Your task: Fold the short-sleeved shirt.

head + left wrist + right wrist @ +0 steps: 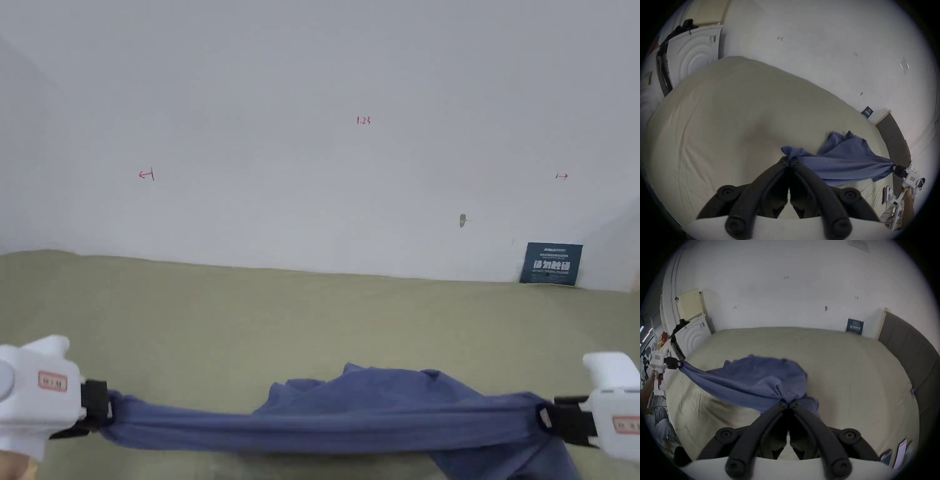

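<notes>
One shirt [375, 412], two hand-held grippers [103, 406]

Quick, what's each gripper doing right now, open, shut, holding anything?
Left gripper: shut on one end of the blue shirt.
Right gripper: shut on the shirt's other end, cloth stretched between them.

The blue short-sleeved shirt [375, 412] hung bunched and stretched into a taut band between two pinched ends — lifted above the olive bed sheet [250, 312], unfolded, with loose folds rising behind the band and one part drooping at the right.
</notes>
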Motion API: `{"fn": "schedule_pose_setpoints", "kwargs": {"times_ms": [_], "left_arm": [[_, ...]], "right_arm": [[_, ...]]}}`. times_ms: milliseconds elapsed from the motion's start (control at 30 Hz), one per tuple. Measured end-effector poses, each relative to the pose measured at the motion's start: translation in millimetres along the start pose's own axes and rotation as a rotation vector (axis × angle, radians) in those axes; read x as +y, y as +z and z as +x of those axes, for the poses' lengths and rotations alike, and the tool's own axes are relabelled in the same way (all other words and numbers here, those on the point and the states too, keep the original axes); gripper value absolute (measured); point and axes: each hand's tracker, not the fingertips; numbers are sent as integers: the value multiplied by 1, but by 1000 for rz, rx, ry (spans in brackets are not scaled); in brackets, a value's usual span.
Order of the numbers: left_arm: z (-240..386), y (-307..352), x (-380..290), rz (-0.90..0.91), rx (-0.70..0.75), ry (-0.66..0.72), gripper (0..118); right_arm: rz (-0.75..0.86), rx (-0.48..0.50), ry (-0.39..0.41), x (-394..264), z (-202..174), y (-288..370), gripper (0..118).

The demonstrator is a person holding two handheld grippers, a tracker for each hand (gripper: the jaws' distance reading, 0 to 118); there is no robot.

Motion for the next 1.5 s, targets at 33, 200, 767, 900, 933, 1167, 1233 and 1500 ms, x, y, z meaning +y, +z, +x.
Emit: {"fn": "schedule_pose_setpoints", "kwargs": {"times_ms": [33,200,767,900,933,1167,1233,1500], "left_arm": [[-6,3,-8,-9,-3,21,0],[-37,15,-72,-65,-5,118,0],[-57,14,-126,-279,45,152,99],[-19,55,-99,-82,27,-109,99],[-6,62,-96,-28,48,-190,98],[68,93,-124,211,28,-488,7],[72,83,-134,212,62,-510,0],[33,46,-120,4,-37,-390,0]], "right_arm": [[-15,5,-12,-11,-1,3,1],[-111,18,-86,-65,2,7,1],[-315,-111,-88,-123,-4,18,102],[-158,-174,-13,-105,-18,53,99],[-110,-191,8,-99,-25,61,99],[63,-277,116,-83,-80,94,3],[106,-336,150,-89,-96,95,1],[60,-220,76,-106,-110,81,0]]}}
